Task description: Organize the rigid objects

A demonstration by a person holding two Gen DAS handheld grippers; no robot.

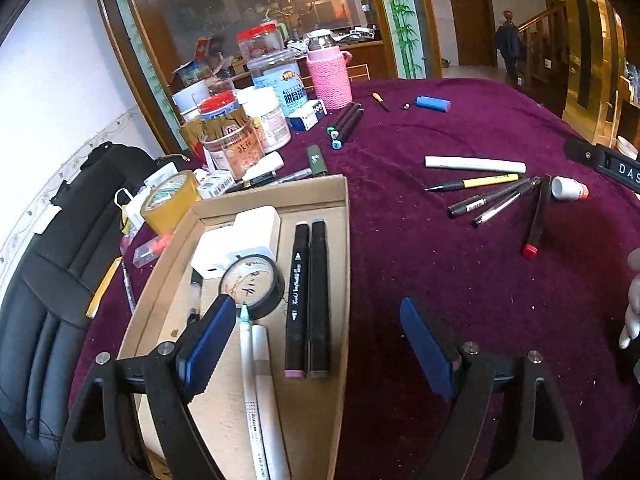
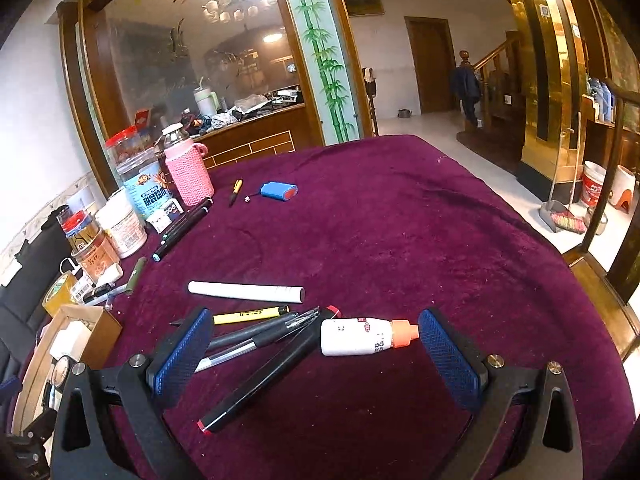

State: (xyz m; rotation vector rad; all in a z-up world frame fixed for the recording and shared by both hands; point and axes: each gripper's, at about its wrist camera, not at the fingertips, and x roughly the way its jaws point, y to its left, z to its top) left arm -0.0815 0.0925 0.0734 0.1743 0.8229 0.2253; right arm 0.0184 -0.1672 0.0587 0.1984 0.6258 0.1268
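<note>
The white bottle with the orange cap [image 2: 368, 336] lies on its side on the purple cloth [image 2: 400, 240], right of the loose pens [image 2: 256, 340] and framed by the right gripper [image 2: 312, 354], whose jaws stand wide apart around nothing. It is judged light, rigid and smooth, so it is best taken across its white body. The left gripper [image 1: 316, 340] is tilted down over the cardboard box [image 1: 344, 240], jaws apart and empty.

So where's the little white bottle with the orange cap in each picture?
Left wrist view: the white bottle lies far right, past the pens, touching a red-tipped marker.
Right wrist view: the bottle lies at lower centre, between the open right tongs, cap pointing right.
Shared landmark: the long white tube just beyond the pens.
</note>
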